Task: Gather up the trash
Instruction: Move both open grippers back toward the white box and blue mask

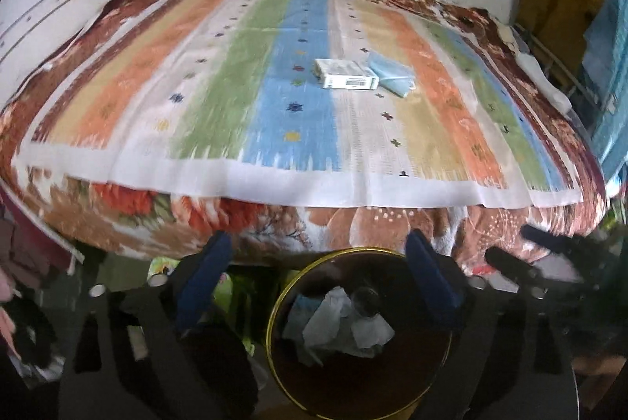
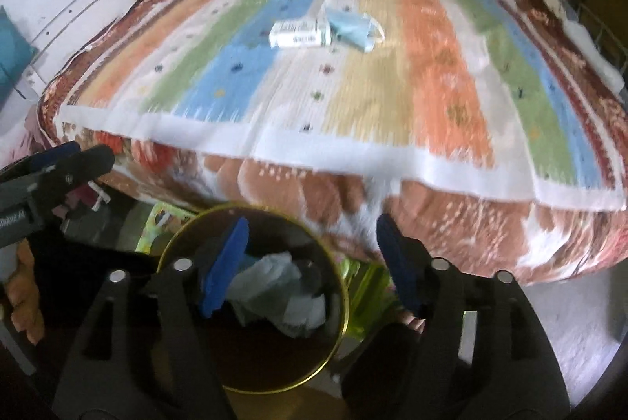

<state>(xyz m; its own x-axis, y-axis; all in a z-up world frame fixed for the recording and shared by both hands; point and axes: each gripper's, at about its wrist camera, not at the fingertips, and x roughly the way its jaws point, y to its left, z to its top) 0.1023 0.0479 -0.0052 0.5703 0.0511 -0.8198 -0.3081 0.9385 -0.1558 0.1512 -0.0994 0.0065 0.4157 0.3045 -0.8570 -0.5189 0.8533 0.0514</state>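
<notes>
Hovering over the gold-rimmed bin (image 1: 274,306), already holding crumpled paper (image 1: 333,322); left tongs (image 1: 318,278) and right tongs (image 2: 314,263) both spread wide, gripping nothing. Left to collect: white box (image 1: 347,73) and blue mask (image 1: 392,76) on the bed (image 1: 117,223).

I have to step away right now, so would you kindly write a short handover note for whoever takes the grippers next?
Left gripper: open, nothing between its fingers, above the bin.
Right gripper: open, empty, over the same bin.
Bin: on the floor at the foot of the bed, with crumpled paper and plastic inside.
Done: some trash is in the bin.
Left: a small white box and a blue face mask lie touching on the striped blanket, mid-bed.
</notes>
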